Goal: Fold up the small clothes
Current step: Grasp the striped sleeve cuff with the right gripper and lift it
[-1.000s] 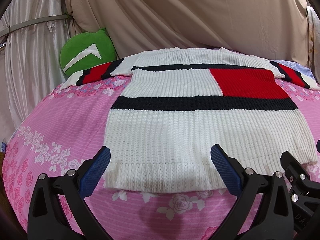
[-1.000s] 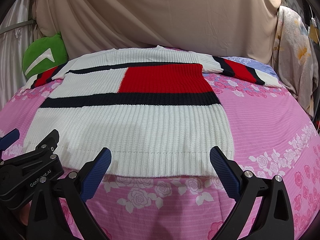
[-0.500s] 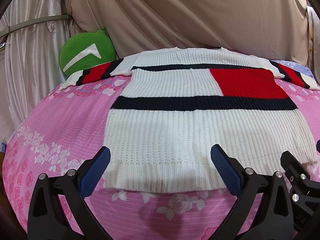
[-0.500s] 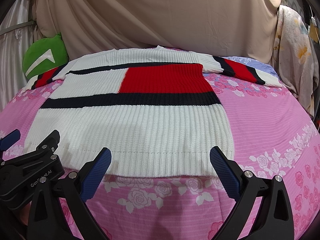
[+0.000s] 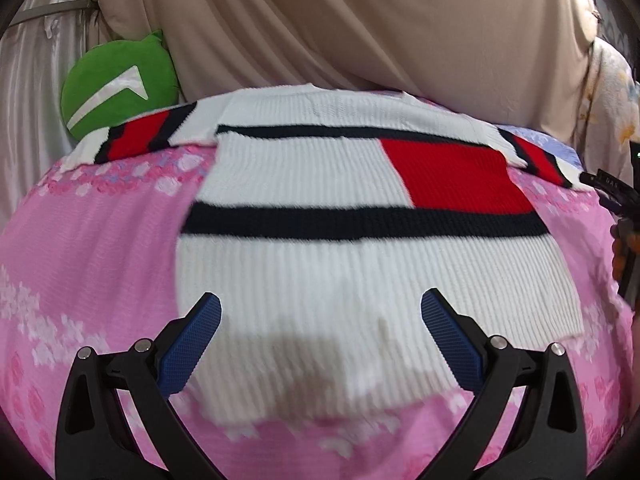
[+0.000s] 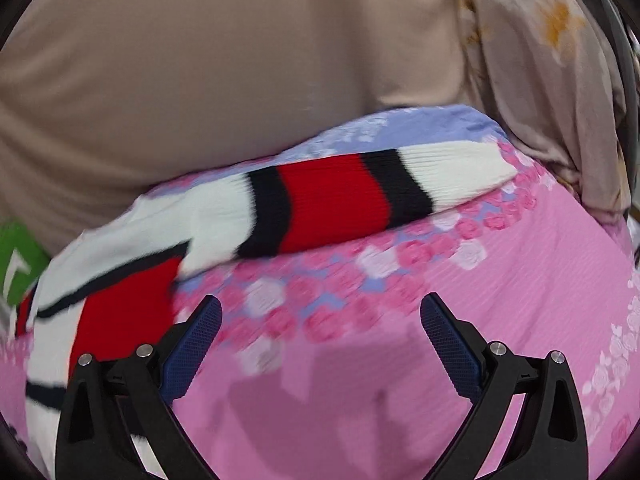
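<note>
A white knit sweater [image 5: 320,240] with black stripes and a red block lies flat, face up, on a pink floral bed sheet [image 5: 92,240]. My left gripper [image 5: 320,316] hovers open over the lower body of the sweater, nothing between its blue pads. My right gripper [image 6: 320,316] is open above bare pink sheet [image 6: 500,288], just short of the sweater's right sleeve [image 6: 340,200], which stretches out with red, black and white bands. The sweater body [image 6: 112,308] shows at the left of the right wrist view. Part of the right gripper [image 5: 616,200] appears at the far right edge of the left wrist view.
A green round cushion [image 5: 116,84] leans at the back left of the bed. Beige drapes [image 5: 360,28] hang behind the bed, and a floral cloth [image 6: 540,60] hangs at the back right. A lilac patch of sheet [image 6: 420,128] lies beyond the sleeve.
Both grippers left the hem. The left one moved forward over the sweater body. The right one swung far right and forward, now facing the right sleeve. Both views are motion blurred.
</note>
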{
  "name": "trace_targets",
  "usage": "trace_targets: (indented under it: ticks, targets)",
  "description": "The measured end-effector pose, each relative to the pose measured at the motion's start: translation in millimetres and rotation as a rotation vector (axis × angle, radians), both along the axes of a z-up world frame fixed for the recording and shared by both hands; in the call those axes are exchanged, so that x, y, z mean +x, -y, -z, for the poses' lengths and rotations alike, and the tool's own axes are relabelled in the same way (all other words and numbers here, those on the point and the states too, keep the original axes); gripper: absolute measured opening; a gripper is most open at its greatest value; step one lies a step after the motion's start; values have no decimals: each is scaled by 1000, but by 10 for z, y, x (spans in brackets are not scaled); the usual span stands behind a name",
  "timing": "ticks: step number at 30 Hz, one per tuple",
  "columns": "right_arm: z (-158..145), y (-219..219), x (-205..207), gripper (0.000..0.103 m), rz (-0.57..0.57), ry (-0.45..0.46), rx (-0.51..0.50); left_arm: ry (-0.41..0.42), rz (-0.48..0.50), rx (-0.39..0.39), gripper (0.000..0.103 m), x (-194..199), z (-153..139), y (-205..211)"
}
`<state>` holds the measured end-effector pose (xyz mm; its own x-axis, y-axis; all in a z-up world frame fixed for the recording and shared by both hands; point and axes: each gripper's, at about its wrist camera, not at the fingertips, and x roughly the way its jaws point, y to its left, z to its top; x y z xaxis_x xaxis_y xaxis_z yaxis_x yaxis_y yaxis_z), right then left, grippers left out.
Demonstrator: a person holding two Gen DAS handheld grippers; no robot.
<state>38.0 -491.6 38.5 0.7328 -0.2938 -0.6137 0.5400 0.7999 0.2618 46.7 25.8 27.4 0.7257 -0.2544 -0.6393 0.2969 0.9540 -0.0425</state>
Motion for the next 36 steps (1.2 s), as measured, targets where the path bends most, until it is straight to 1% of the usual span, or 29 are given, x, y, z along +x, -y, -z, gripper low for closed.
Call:
trace_targets:
  ticks: [1,4,5,7,8,9,10,11,13,14,15,16,17,18,20,21,22,23,24,26,28,30,31,33,34,35,36]
  targets:
    - [35,337,98,98,46,-5,51,-4,-12,-6,98,116,-48,-49]
    - [130,1019,210,98,175,3,127,-32,-54,-30,98,463,-141,-200]
    - [171,1168,252,97,203,4,148,-33,-64,-37,98,561,-162,-240]
    - [250,1403,333,94,243,-8,178,-22,-103,-23,98,760,-198,-309]
    - [284,1513,378,90,251,-11,192,-14,-120,-15,98,837,-210,-334]
    - [316,1599,424,83,255,-13,202,-7,-134,-8,98,910,-218,-354]
    - [346,1659,463,79,261,-15,211,-1,-144,-2,98,986,-225,-367]
    - [362,1710,493,68,266,-14,216,5,-148,5,98,1048,-231,-371]
    - [344,1792,583,51,277,-7,204,22,-155,23,98,1162,-241,-345]
    - [329,1805,633,28,259,0,215,28,-155,33,98,1208,-247,-318]
    - [306,1811,681,11,248,3,225,37,-154,44,98,1243,-249,-286]
    - [241,1786,734,11,241,19,222,46,-150,55,98,1286,-258,-243]
    - [128,1721,785,11,223,57,208,53,-146,64,98,1319,-270,-201]
    - [5,1621,841,10,195,94,192,64,-140,70,98,1354,-293,-150]
    - [-354,1304,1020,10,97,187,143,84,-123,76,98,1419,-350,-47]
    - [-543,1084,1127,10,29,233,122,96,-116,75,98,1446,-385,7]
    - [-756,765,1278,10,-71,279,102,112,-106,70,98,1478,-431,74]
    - [-914,467,1426,10,-162,304,83,122,-99,65,98,1508,-469,126]
    - [-1058,92,1595,10,-268,316,54,128,-90,51,98,1553,-516,188]
    - [-1208,-682,1903,10,-475,313,2,121,-76,19,98,1652,-569,283]
    - [-1167,-1428,2188,10,-665,268,-25,92,-66,-25,98,1779,-585,369]
    - [-939,-2091,2460,13,-816,182,-59,57,-55,-50,98,1928,-540,454]
    - [-753,-2398,2587,14,-877,116,-73,40,-55,-54,98,2001,-504,487]
    - [-416,-2744,2737,16,-944,1,-86,-9,-50,-71,98,2161,-405,527]
    - [-302,-2856,2684,16,-948,-22,-100,-46,-45,-78,98,2264,-329,532]
    - [-234,-2796,2641,16,-944,-16,-100,-73,-51,-80,98,2349,-262,524]
    - [-247,-2703,2577,18,-931,0,-91,-97,-48,-83,98,2430,-196,505]
